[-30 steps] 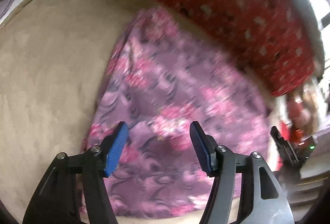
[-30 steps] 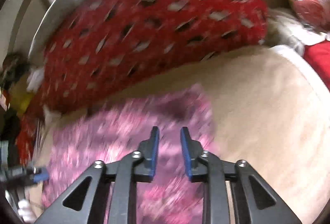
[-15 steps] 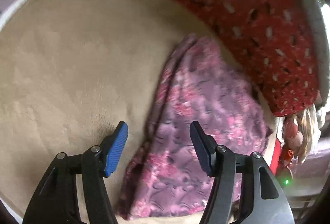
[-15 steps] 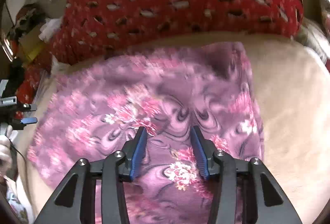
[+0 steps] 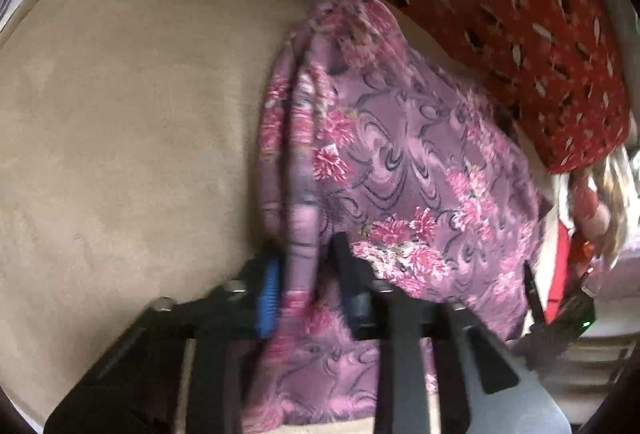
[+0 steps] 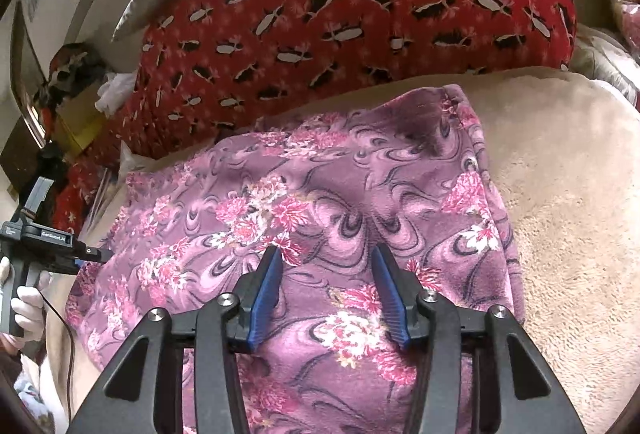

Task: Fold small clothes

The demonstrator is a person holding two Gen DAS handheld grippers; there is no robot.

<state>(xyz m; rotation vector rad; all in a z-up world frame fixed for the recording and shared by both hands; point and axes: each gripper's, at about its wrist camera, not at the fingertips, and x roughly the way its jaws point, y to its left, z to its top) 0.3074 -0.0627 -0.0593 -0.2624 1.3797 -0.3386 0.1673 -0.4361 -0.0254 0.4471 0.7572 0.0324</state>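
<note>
Left claw [image 5: 306, 274] closing on purple cloth [image 5: 400, 162] (bunched edge); right claw [image 6: 326, 294] spread, empty.

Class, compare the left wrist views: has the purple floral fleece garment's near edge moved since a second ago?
Yes. The purple floral fleece garment edge now bunches up between the left gripper fingers, lifted off the beige blanket, where earlier it lay flat.

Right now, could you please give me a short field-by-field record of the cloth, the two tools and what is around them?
cloth: purple floral garment, lying on the beige blanket
left tool: closing on the garment's bunched edge
right tool: open above the garment, nothing gripped
behind: red patterned fabric
fold: not finished
</note>
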